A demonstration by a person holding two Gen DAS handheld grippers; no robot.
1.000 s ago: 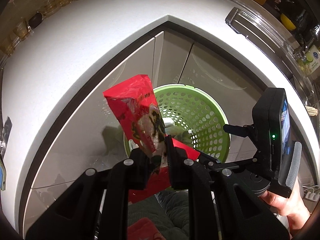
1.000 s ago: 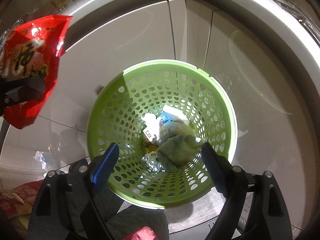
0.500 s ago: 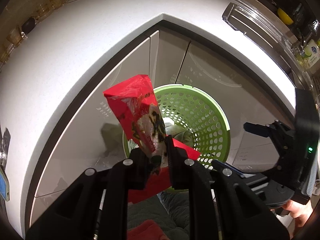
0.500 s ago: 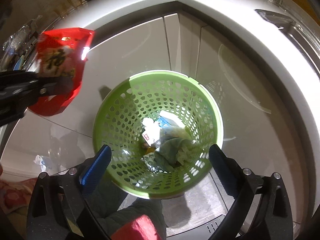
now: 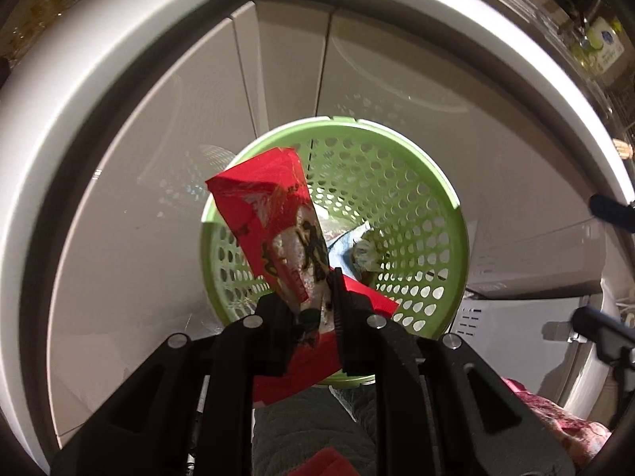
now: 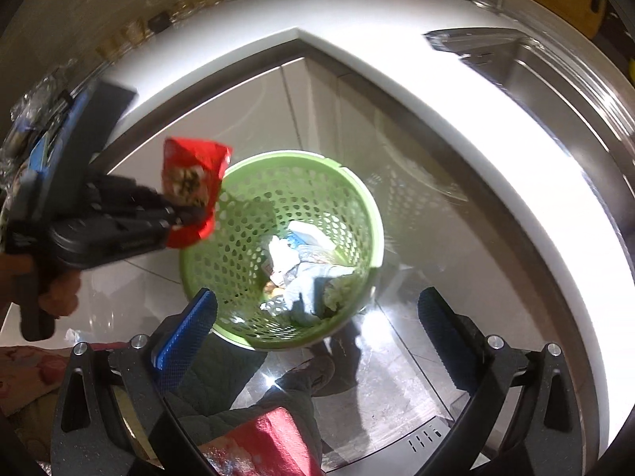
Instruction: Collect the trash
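Note:
My left gripper (image 5: 313, 301) is shut on a red snack wrapper (image 5: 270, 222) and holds it over the near left rim of the green perforated basket (image 5: 420, 214). The right wrist view shows the wrapper (image 6: 190, 182) in the left gripper (image 6: 186, 214) above the basket's (image 6: 246, 214) left rim. The basket stands on the floor and holds paper and cloth trash (image 6: 305, 277). My right gripper (image 6: 317, 329) is open and empty, well above the basket's near side.
White cabinet doors (image 5: 166, 150) and a white L-shaped countertop (image 6: 456, 127) wrap around the basket. A steel sink (image 6: 563, 63) is at the right. Bottles and jars (image 6: 131, 31) line the back wall. The person's legs (image 6: 254, 404) are below.
My left gripper has carried the red wrapper right and forward, from beside the basket to over its left rim. My right gripper has pulled up and back from the basket, still open.

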